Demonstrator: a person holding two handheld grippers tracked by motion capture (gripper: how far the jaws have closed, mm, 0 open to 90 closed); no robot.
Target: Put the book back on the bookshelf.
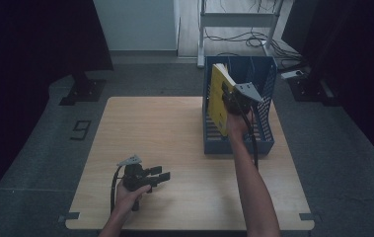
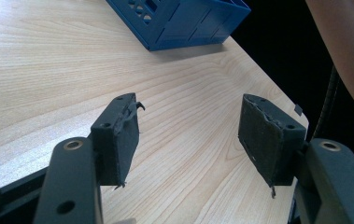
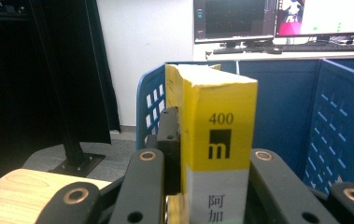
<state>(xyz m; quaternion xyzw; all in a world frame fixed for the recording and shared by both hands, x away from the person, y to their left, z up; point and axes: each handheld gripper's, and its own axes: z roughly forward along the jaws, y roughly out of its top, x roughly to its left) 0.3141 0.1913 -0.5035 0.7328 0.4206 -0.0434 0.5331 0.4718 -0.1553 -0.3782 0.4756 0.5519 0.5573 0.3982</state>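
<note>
**Book upright in right tool, over the left slot of the file rack**

The yellow book [image 1: 219, 96] stands on end, its long axis vertical, spine facing my right tool's camera. It sits at the left side of the blue file rack [image 1: 266, 140], against or just beside the rack's left wall; from the high view I cannot tell whether its lower edge already rests on the rack floor or hangs above it. In the right gripper view the book [image 3: 219, 135] lines up between the perforated left wall [image 3: 150, 105] and a blue divider [image 3: 340, 126] to its right, so the slot it belongs to lies straight below and ahead.

My right tool [image 1: 234, 101] is clamped on the book, jaws pressed on the two covers near the lower spine. The book's faces run parallel to the dividers, which is the relation that matters: my judgement is that the coming move is a straight descent, no twist needed.

My left tool [image 1: 156, 177] rests low over the near left part of the counter [image 1: 145, 123], jaws wide, nothing between the pads [image 2: 123, 140]. It is well apart from the rack; the right hand is the nearer one and does the work.
</note>
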